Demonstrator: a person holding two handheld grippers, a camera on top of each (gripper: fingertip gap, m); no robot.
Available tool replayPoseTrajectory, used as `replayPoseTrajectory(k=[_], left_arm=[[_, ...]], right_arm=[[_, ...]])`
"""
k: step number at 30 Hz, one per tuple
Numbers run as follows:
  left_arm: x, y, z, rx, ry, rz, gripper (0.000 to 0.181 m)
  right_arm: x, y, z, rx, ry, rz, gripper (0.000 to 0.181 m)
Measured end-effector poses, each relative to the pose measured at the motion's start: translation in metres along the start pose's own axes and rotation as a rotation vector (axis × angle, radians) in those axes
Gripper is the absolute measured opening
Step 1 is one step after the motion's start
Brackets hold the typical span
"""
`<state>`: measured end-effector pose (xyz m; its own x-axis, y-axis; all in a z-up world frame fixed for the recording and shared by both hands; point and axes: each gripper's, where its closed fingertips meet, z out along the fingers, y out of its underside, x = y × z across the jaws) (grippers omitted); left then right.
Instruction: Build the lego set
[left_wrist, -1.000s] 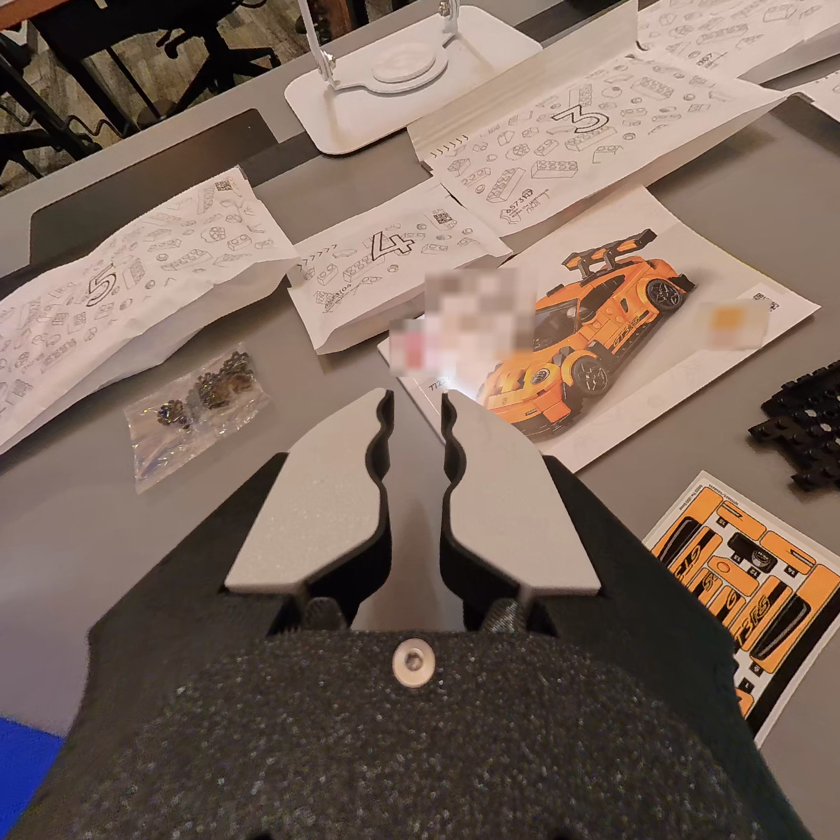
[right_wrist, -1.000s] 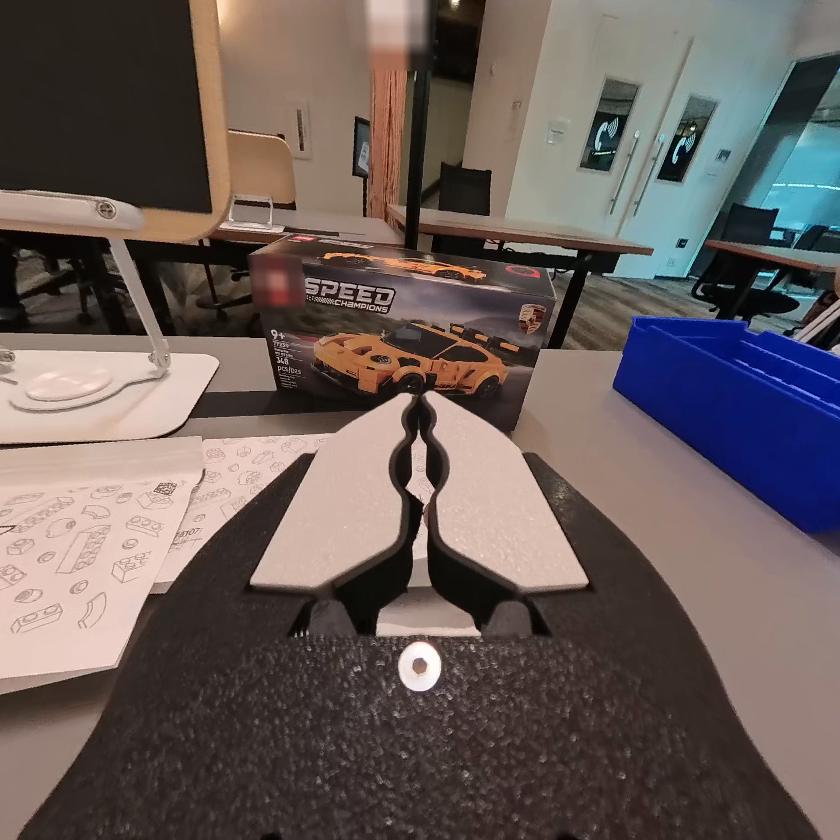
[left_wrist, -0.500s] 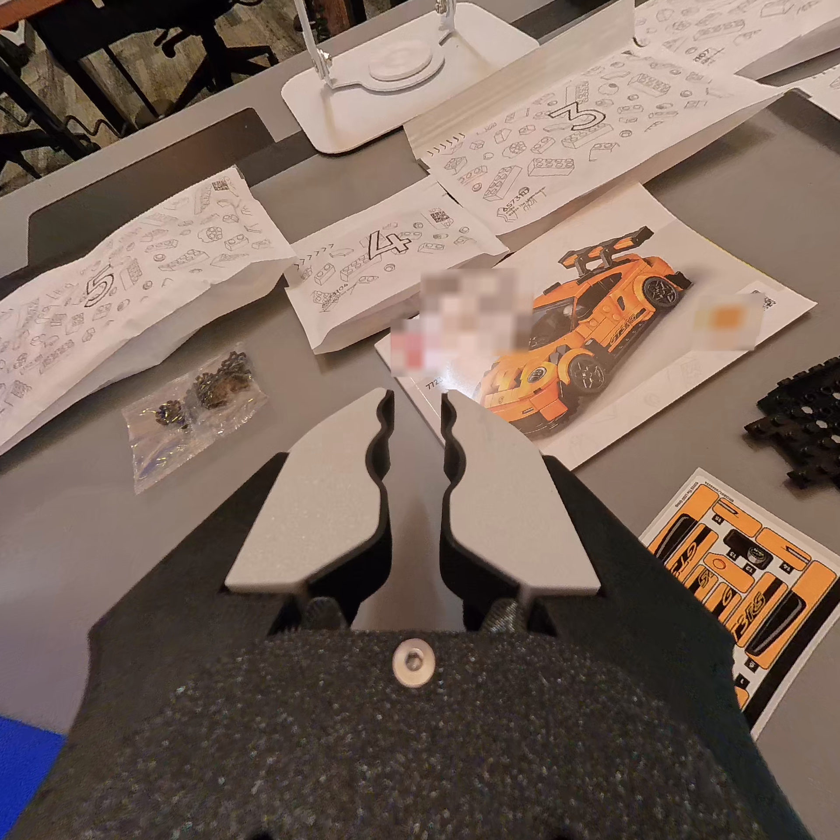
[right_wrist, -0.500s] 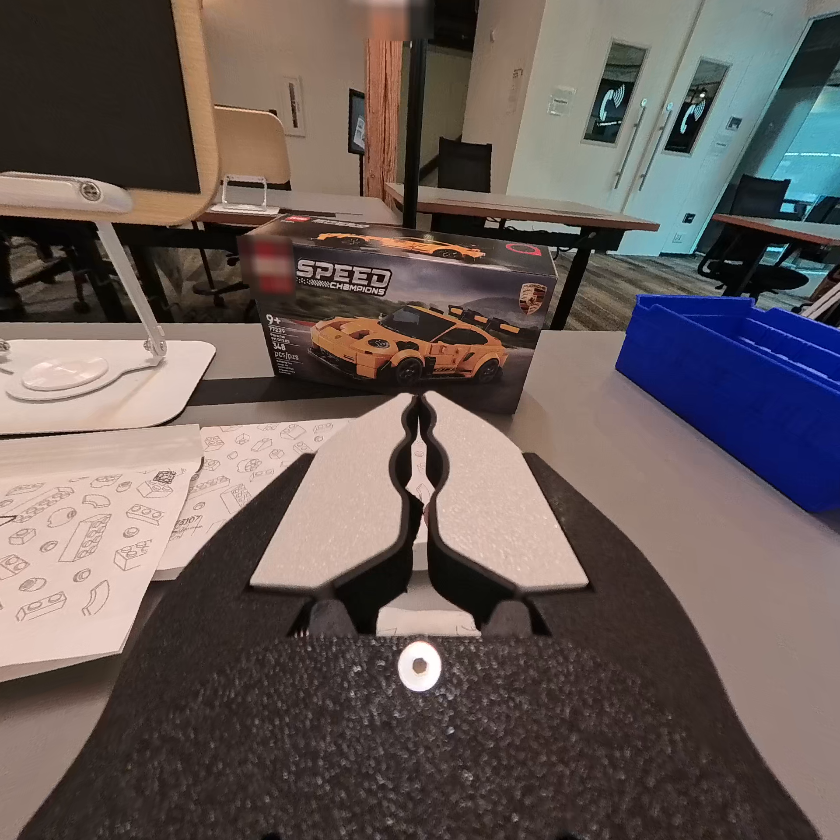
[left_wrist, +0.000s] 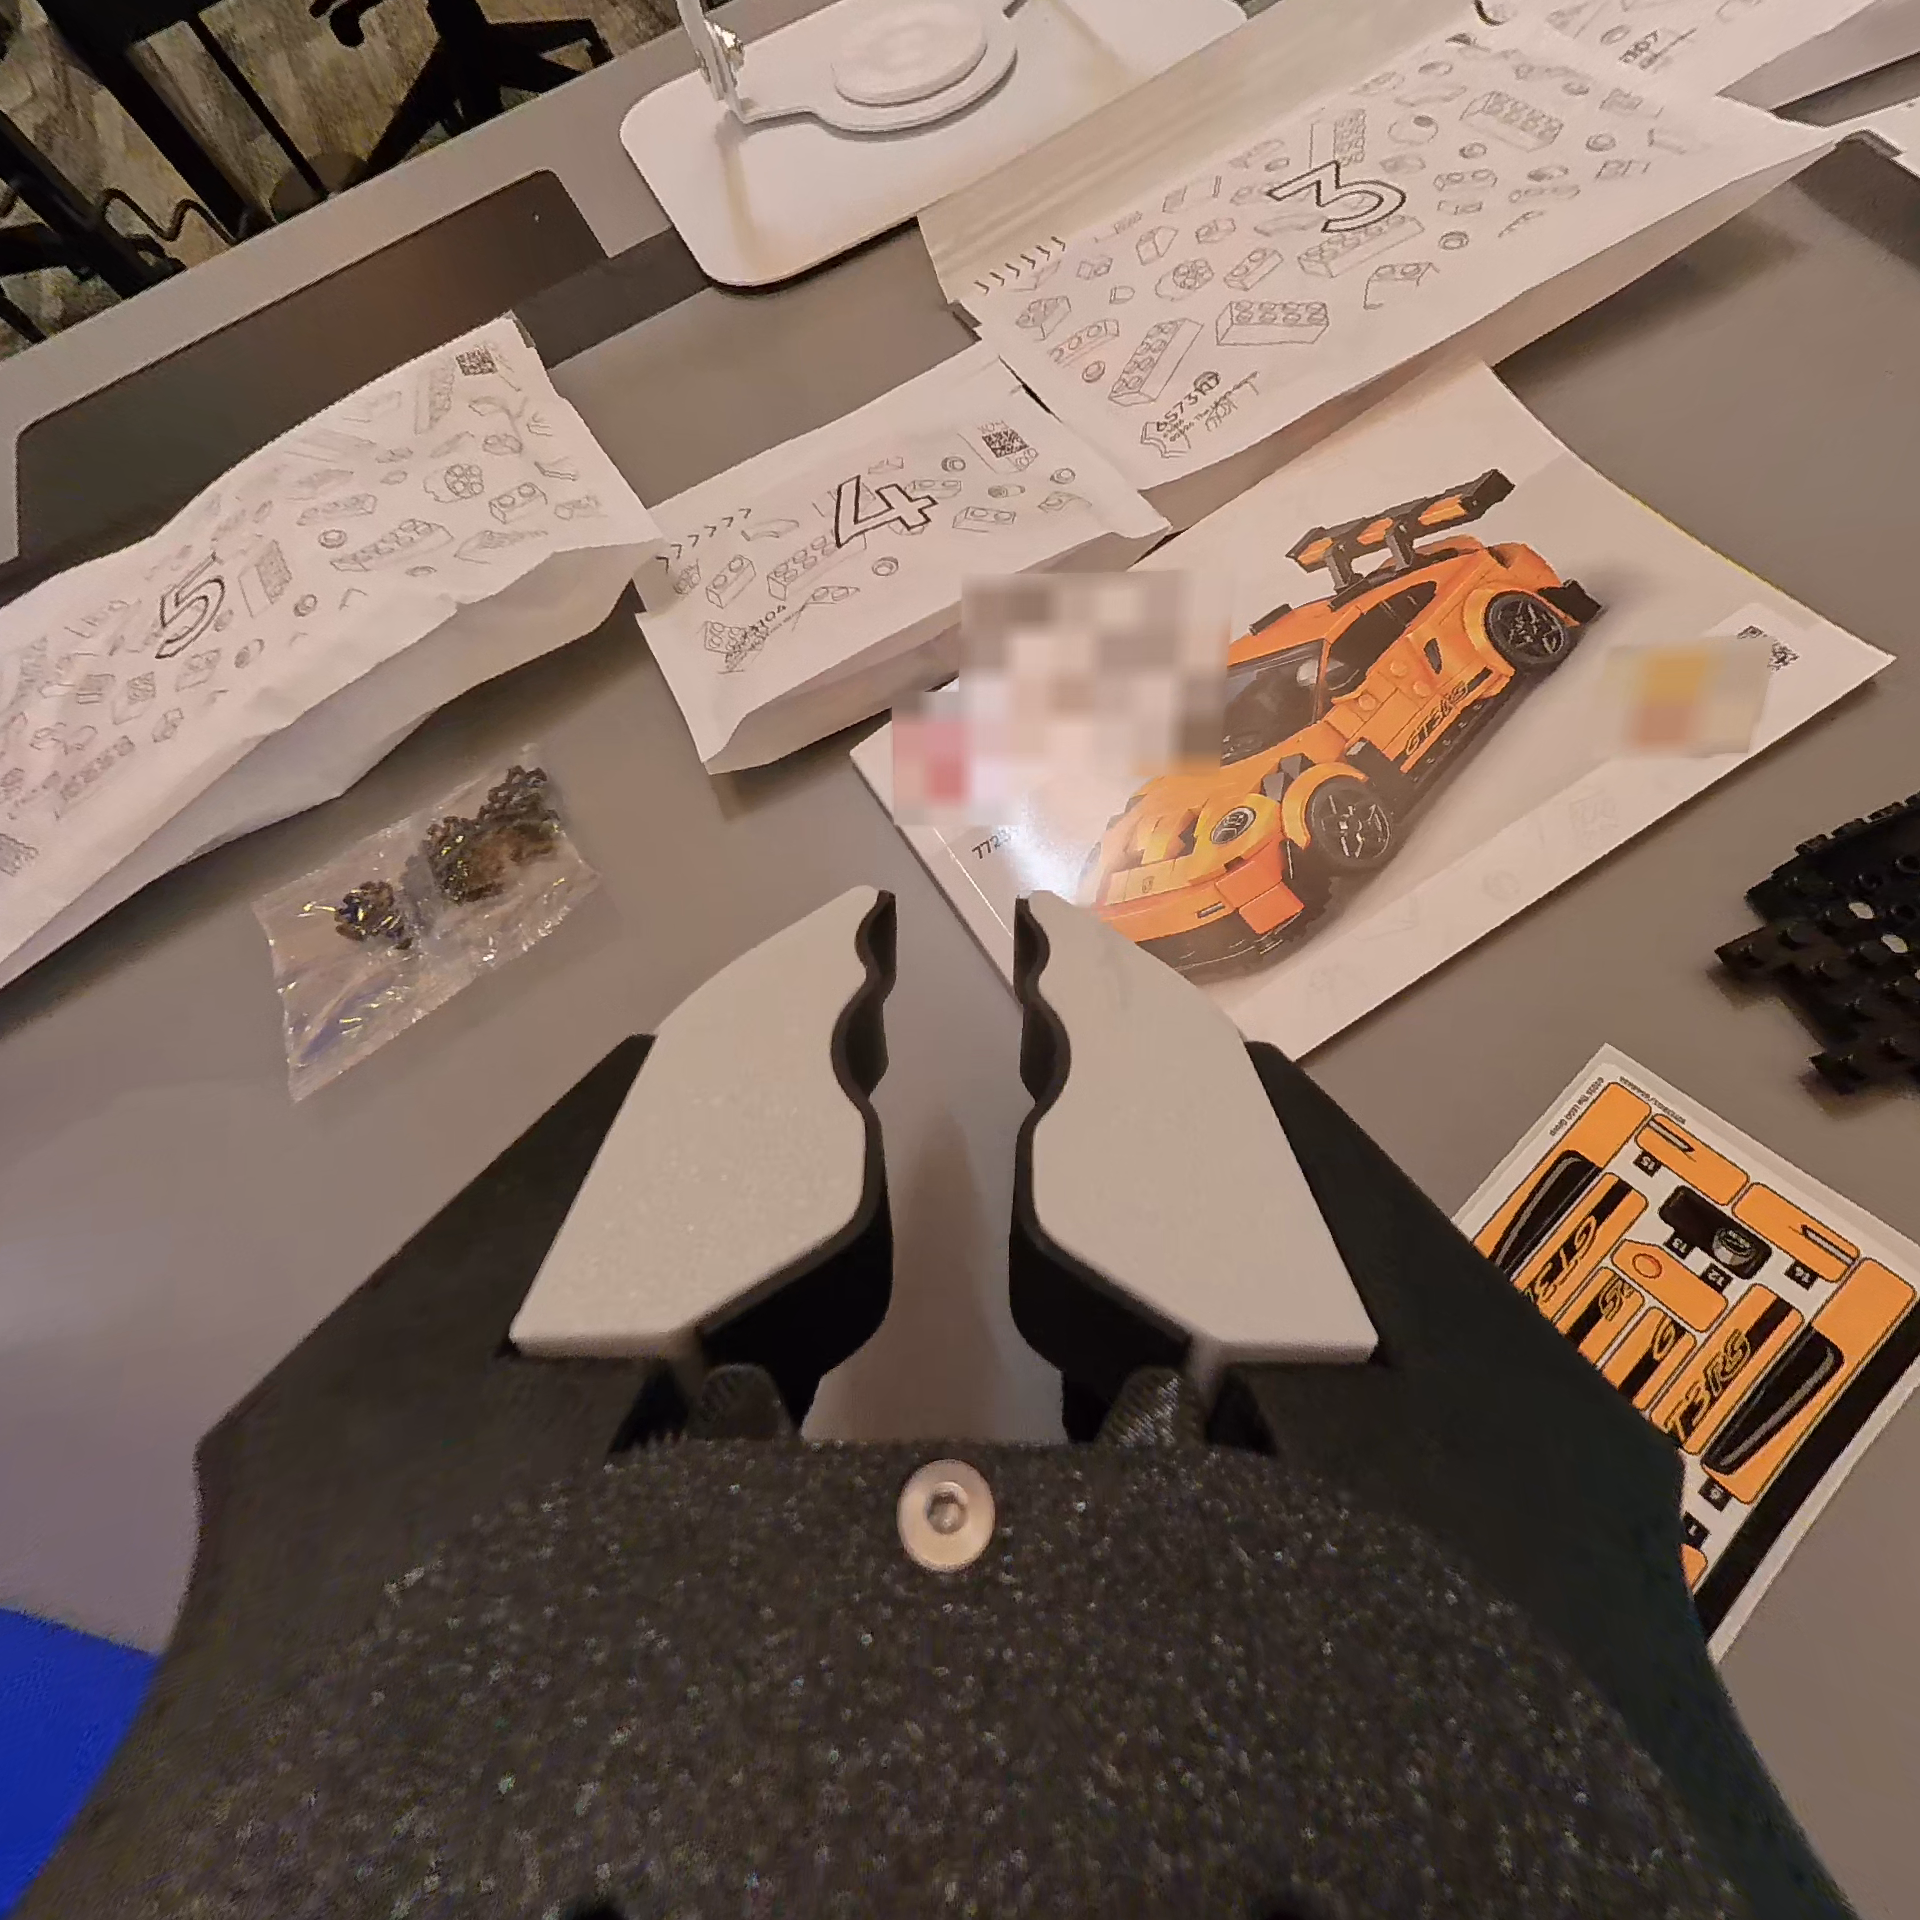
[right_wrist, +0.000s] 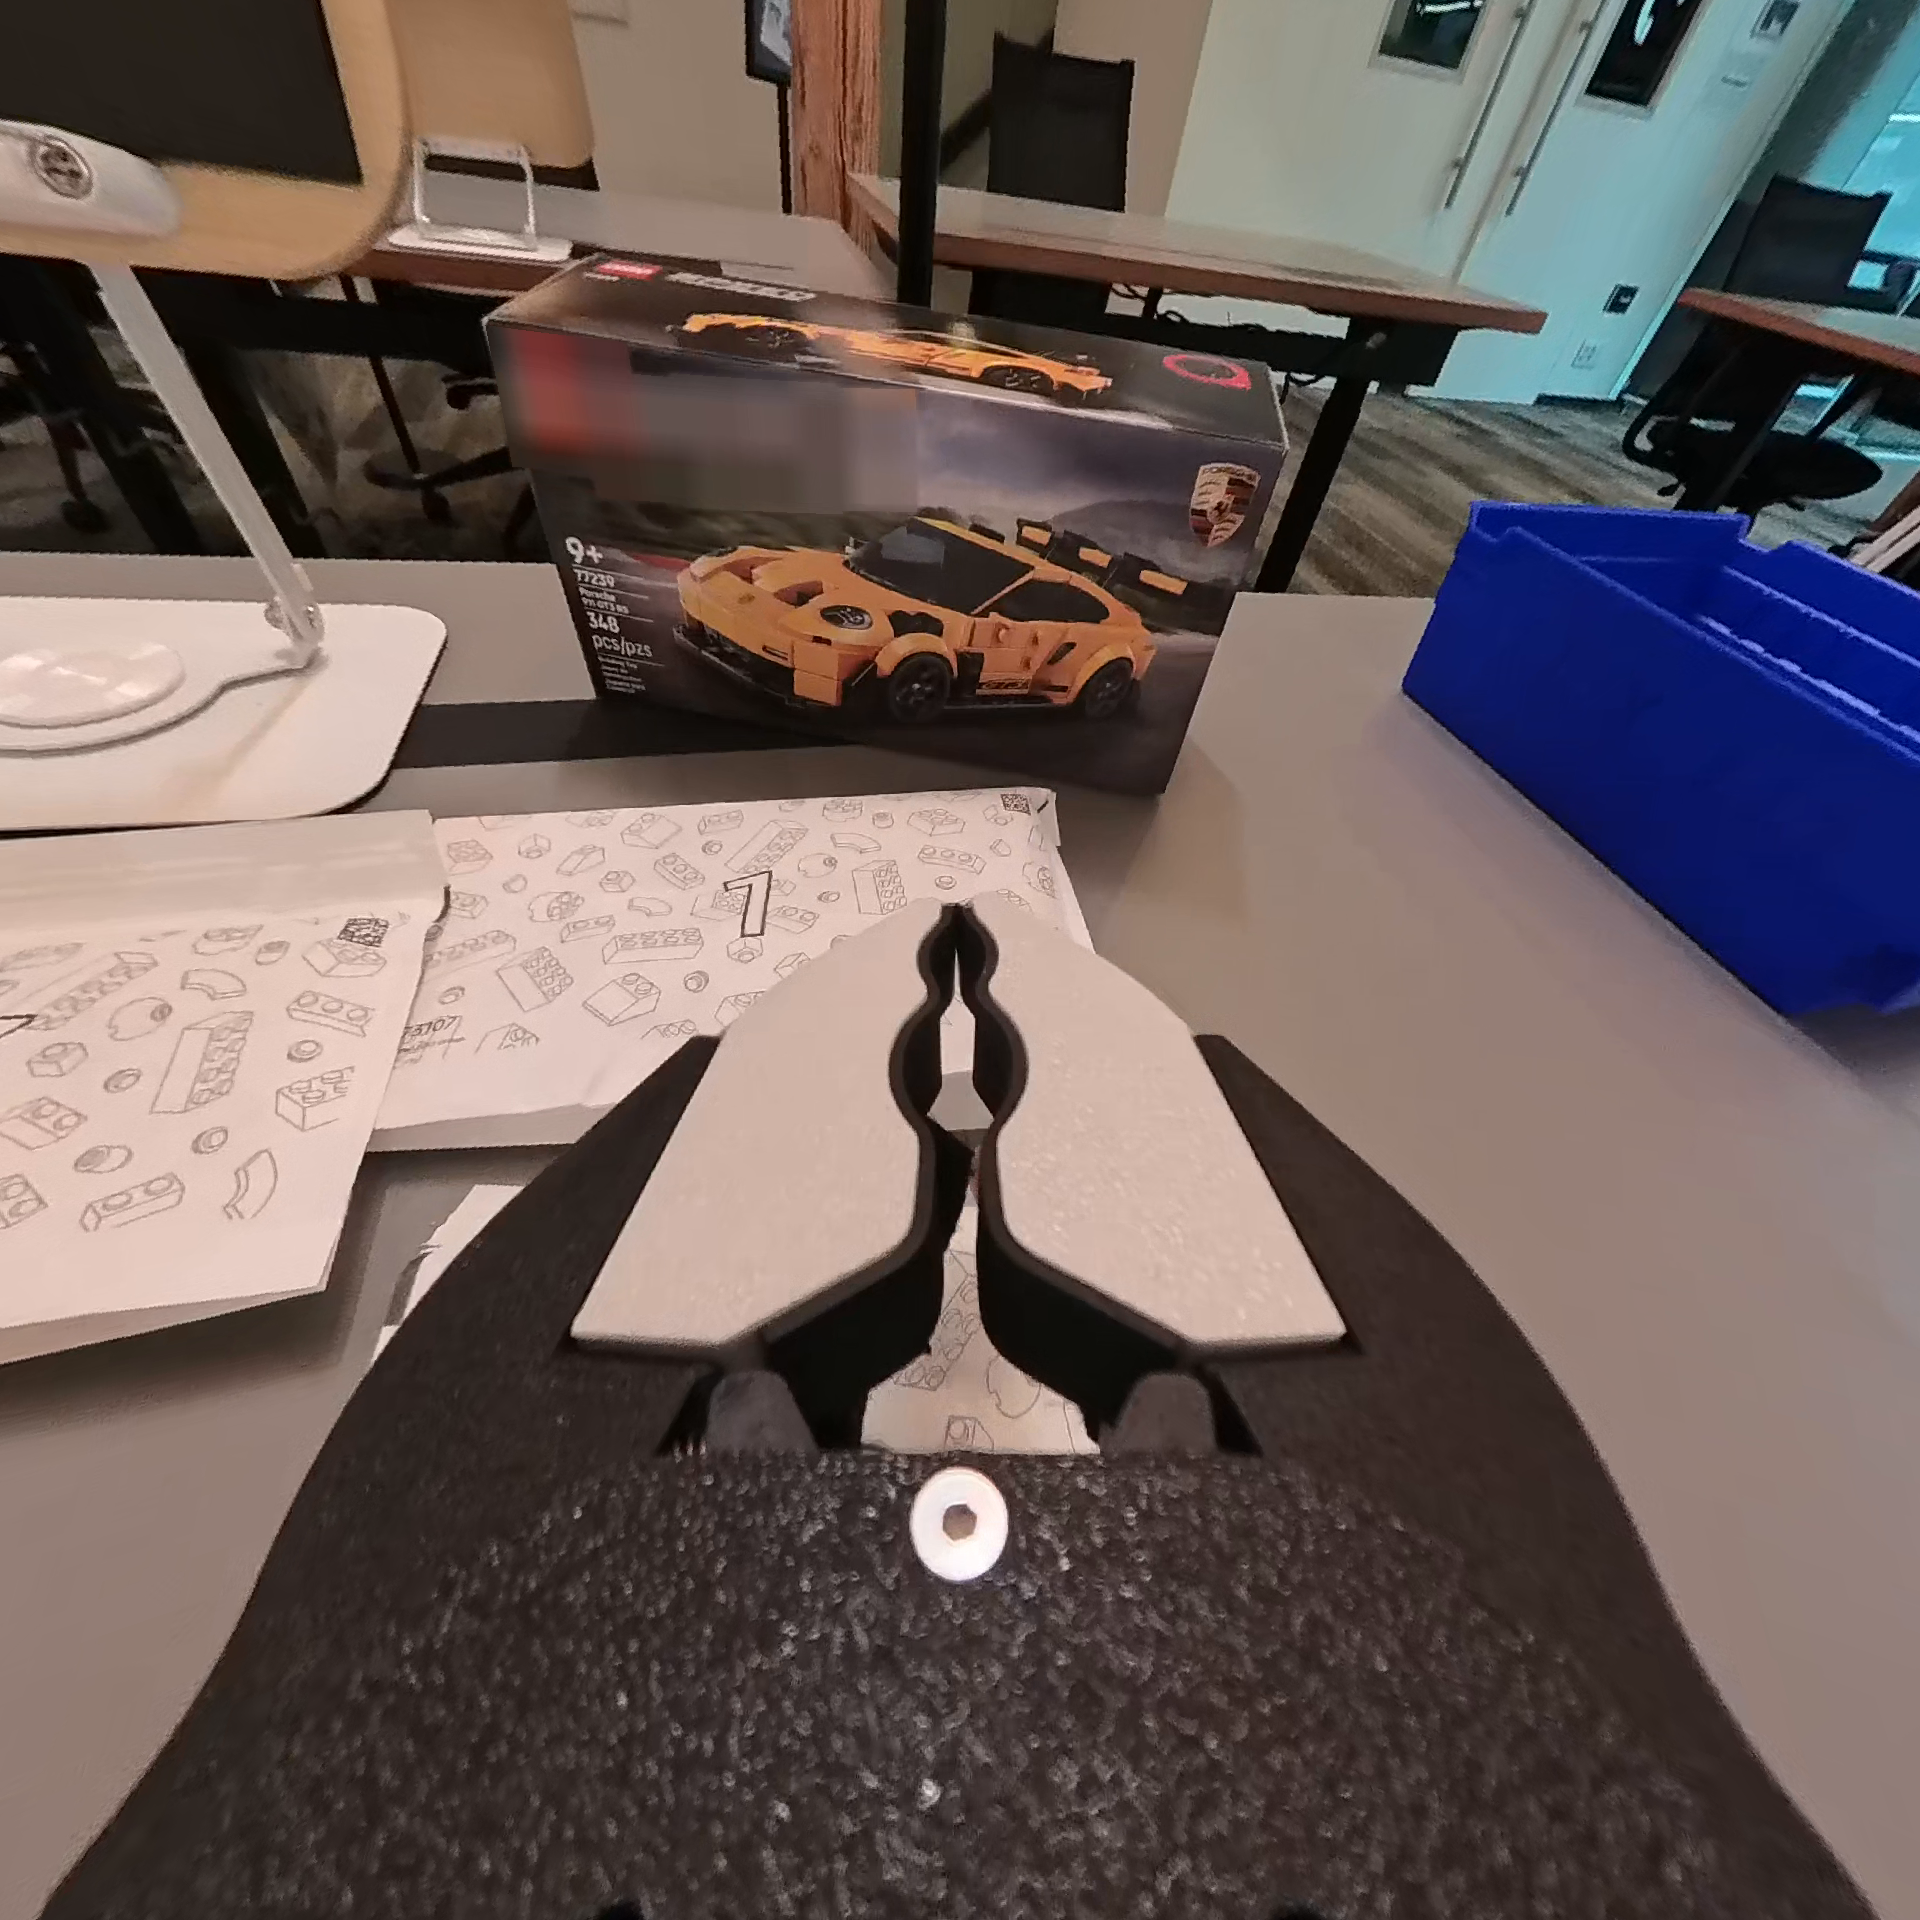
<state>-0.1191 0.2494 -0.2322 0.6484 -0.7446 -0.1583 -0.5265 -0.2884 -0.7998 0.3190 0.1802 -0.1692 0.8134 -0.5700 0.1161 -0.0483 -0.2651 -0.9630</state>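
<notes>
Kit laid out flat on the desk (left_wrist: 156, 1195) so each piece can be reached: paper parts bags (left_wrist: 862, 561) spread side by side unopened, instruction booklet (left_wrist: 1382, 727) face up, sticker sheet (left_wrist: 1714, 1299) just right of it, black lego plate (left_wrist: 1849, 966) at far right. Left hand-held gripper (left_wrist: 954, 914) hovers empty, fingers a narrow gap apart, over the booklet's near corner. Right hand-held gripper (right_wrist: 956, 914) nearly closed, holding nothing, above another bag (right_wrist: 727, 935); set box (right_wrist: 883, 540) stands behind, probably for reference. Build not started, judging by this.
</notes>
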Motion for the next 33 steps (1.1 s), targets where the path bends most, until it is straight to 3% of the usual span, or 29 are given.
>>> replayPoseTrajectory(k=[11, 17, 21, 25, 33], left_arm=[[-0.006, -0.008, 0.003, 0.037, 0.009, -0.088, 0.026], [-0.023, -0.022, -0.007, 0.135, -0.075, -0.127, 0.013], [-0.045, -0.033, -0.022, 0.207, -0.169, -0.154, 0.0], [-0.077, -0.037, -0.042, 0.243, -0.301, -0.207, 0.0], [-0.128, -0.007, -0.079, 0.233, -0.476, -0.383, 0.0]], right_arm=[[-0.009, -0.014, -0.045, 0.097, -0.087, 0.004, 0.0], [-0.014, 0.0, -0.074, 0.108, -0.143, -0.006, 0.001], [-0.007, 0.009, -0.081, 0.104, -0.128, 0.005, 0.001], [-0.001, 0.009, -0.083, 0.105, -0.125, 0.027, 0.001], [0.006, 0.009, -0.091, 0.108, -0.114, 0.042, 0.001]])
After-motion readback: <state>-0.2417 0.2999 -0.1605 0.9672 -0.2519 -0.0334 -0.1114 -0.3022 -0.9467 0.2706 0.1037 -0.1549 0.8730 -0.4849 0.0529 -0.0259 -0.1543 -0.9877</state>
